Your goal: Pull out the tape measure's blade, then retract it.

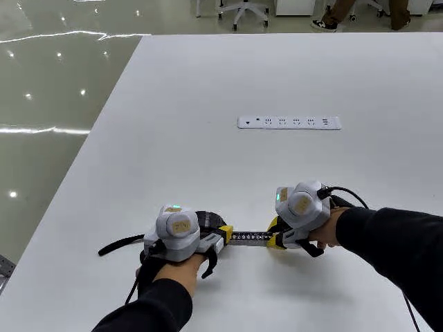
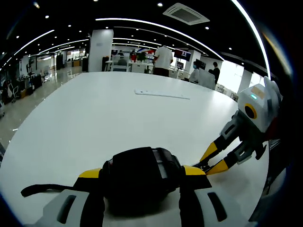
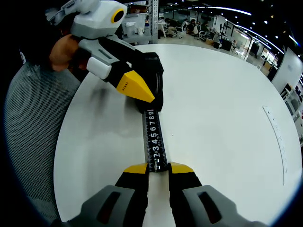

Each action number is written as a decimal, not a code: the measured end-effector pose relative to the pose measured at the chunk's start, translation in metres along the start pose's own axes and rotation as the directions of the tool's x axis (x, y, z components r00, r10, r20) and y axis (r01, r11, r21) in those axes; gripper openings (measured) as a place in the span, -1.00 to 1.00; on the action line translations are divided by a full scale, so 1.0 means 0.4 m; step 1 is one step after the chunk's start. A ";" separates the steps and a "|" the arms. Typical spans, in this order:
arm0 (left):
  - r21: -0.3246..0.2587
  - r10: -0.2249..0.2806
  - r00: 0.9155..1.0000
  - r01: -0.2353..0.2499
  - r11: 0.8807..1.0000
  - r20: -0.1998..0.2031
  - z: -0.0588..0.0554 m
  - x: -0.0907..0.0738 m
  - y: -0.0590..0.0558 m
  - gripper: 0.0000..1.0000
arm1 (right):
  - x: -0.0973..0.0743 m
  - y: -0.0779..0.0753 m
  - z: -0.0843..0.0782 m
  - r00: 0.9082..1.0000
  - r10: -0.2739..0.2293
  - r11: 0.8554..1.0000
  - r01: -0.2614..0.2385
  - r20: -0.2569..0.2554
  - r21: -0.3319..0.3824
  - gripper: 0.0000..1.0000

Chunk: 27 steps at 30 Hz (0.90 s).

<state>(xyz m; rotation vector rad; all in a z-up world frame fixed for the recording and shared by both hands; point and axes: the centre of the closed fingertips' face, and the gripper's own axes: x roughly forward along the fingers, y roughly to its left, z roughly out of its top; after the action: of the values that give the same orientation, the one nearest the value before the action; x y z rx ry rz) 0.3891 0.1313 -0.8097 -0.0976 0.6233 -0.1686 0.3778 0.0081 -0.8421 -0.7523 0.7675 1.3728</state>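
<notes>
Now the blade is a short way out, held at both ends

Judging from the scene, the step in hand is the pulling out of the blade (image 3: 151, 137). Only a short piece of it, with the first numbers, shows between the two grippers. To do this well, the left gripper (image 1: 216, 235) should hold the case (image 3: 152, 75) quiet on the table (image 1: 277, 76). The right gripper (image 3: 158, 168) should move away in a straight line along the blade, low over the table, so that the blade does not twist or bend. I think a slow and even pull is better, because the grip on the thin end may slip. For the way back, the end should probably be led to the case and not let free at once, or the blade may snap in hard.

The left jaws stand quite wide, one on each side of the black case, and they press on it. In the left gripper view the case sits between the two yellow tips. A black strap (image 1: 118, 244) trails on the table on the side away from the blade. The right jaws are nearly together, with only a narrow gap. The end of the blade is in this gap, so I judge that they pinch it. The tape measure (image 1: 208, 223) lies near the front edge of the table, well apart from the white power strip (image 1: 289, 122).
</notes>
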 end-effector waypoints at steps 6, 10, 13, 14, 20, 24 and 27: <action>0.039 0.017 1.000 -0.017 0.999 -0.014 -0.001 0.005 0.003 0.20 | 0.000 0.000 0.000 1.000 -0.004 1.000 0.004 0.009 0.014 -0.78; -0.033 0.015 1.000 -0.015 0.999 -0.003 0.002 0.001 0.012 0.18 | 0.001 0.001 0.001 1.000 -0.002 1.000 0.002 0.010 0.012 -0.78; -0.036 0.004 1.000 -0.004 0.999 -0.001 0.003 0.001 0.011 0.18 | 0.001 0.004 0.003 1.000 -0.012 1.000 0.012 0.016 -0.014 -0.78; -0.042 -0.002 1.000 0.001 0.999 -0.004 0.005 0.003 0.014 0.18 | 0.001 0.002 0.002 1.000 -0.012 1.000 0.012 0.022 -0.011 -0.78; -0.046 -0.016 1.000 0.015 0.999 -0.011 0.002 0.001 0.011 0.18 | 0.007 -0.001 0.013 0.999 0.003 1.000 -0.004 0.045 0.031 -0.79; -0.046 -0.018 1.000 0.018 0.999 -0.015 0.002 0.002 0.011 0.18 | 0.014 -0.002 0.023 0.999 0.012 1.000 -0.013 0.037 0.021 -0.79; -0.048 -0.021 1.000 0.020 0.999 -0.015 0.002 0.002 0.012 0.18 | 0.014 -0.001 0.024 0.999 0.013 1.000 -0.014 0.035 0.021 -0.79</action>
<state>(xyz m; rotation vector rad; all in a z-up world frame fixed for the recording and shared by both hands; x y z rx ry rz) 0.3909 0.1357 -0.8104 -0.1492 0.6423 -0.1743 0.3786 0.0191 -0.8412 -0.7060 0.7594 1.3846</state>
